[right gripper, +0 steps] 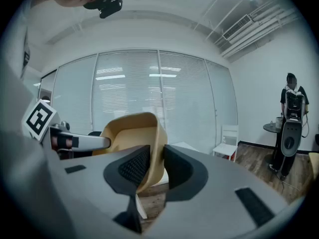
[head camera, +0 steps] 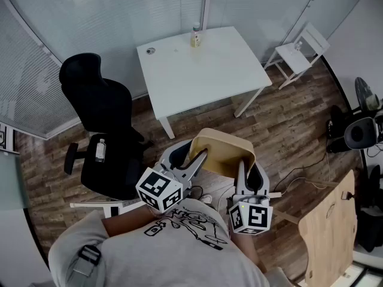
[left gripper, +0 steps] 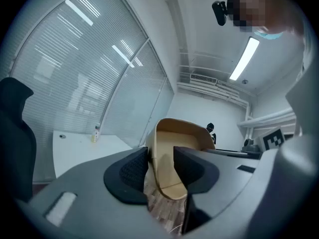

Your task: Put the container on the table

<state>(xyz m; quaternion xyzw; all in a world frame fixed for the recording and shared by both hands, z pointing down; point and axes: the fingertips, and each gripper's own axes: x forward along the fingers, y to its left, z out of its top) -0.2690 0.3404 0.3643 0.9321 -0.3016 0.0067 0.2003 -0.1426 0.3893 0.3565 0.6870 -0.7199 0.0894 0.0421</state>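
Observation:
A tan, open-topped container (head camera: 224, 151) hangs in the air over the wood floor, just in front of the white table (head camera: 197, 70). My left gripper (head camera: 200, 155) is shut on its left wall and my right gripper (head camera: 241, 166) is shut on its right wall. In the left gripper view the container's wall (left gripper: 179, 148) stands between the dark pads of my left gripper (left gripper: 160, 168), with the table (left gripper: 79, 151) beyond. The right gripper view shows the container (right gripper: 132, 133) pinched by my right gripper (right gripper: 156, 166), and the left gripper (right gripper: 75, 142) at its far side.
A small bottle (head camera: 195, 36) stands at the table's far edge. A black office chair (head camera: 102, 124) with a bottle (head camera: 100, 150) on its seat is at the left. A white chair (head camera: 299, 55) stands at the back right, a wooden board (head camera: 329, 226) at the right.

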